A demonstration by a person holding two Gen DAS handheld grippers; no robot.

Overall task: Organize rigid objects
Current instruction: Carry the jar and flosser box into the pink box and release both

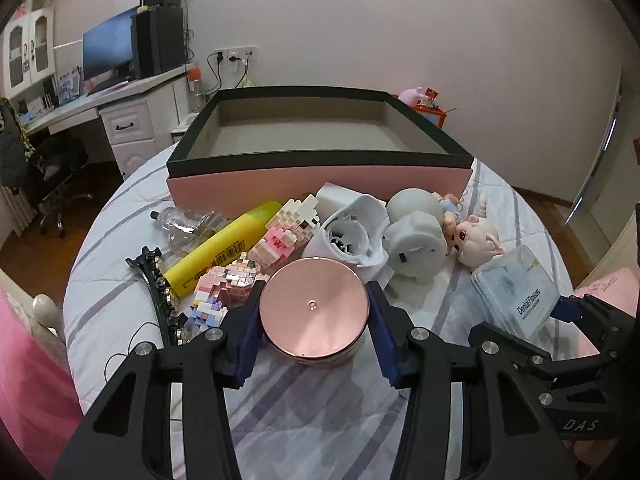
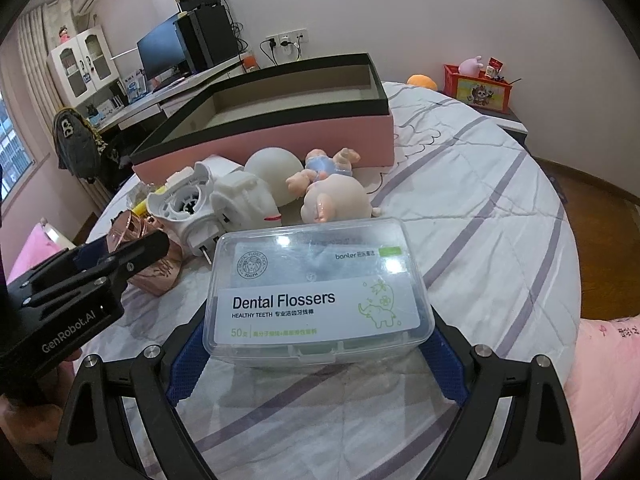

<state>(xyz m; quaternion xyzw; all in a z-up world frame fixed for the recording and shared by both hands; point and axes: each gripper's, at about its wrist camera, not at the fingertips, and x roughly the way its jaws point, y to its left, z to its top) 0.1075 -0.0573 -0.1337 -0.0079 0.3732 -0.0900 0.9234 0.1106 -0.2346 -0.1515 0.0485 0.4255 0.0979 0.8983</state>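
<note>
Over on the left, a black studded strip (image 1: 154, 280) lies on the striped bed cover (image 1: 320, 420), with a clear bottle (image 1: 188, 226) and a yellow tube (image 1: 224, 252) just beside it. Next along, pastel brick-built figures (image 1: 256, 264) crowd against the tube. Centre stage: the left gripper (image 1: 314, 320) has its blue pads (image 1: 248, 344) pressed on both sides of a round rose-gold tin (image 1: 314, 308), jaws spread about as wide as the tin. Behind it sit a white plastic housing (image 1: 346, 232) and a white domed device (image 1: 414, 240), and beyond those the big pink box (image 1: 320, 184) with a dark rim, open at the top. Moving right, a small doll figure (image 2: 334, 196) lies on its side near the box wall. Far right, the right gripper (image 2: 318, 344) clamps a clear Dental Flossers case (image 2: 320, 292) between wide-set pads, the case tilted up off the cover.
</note>
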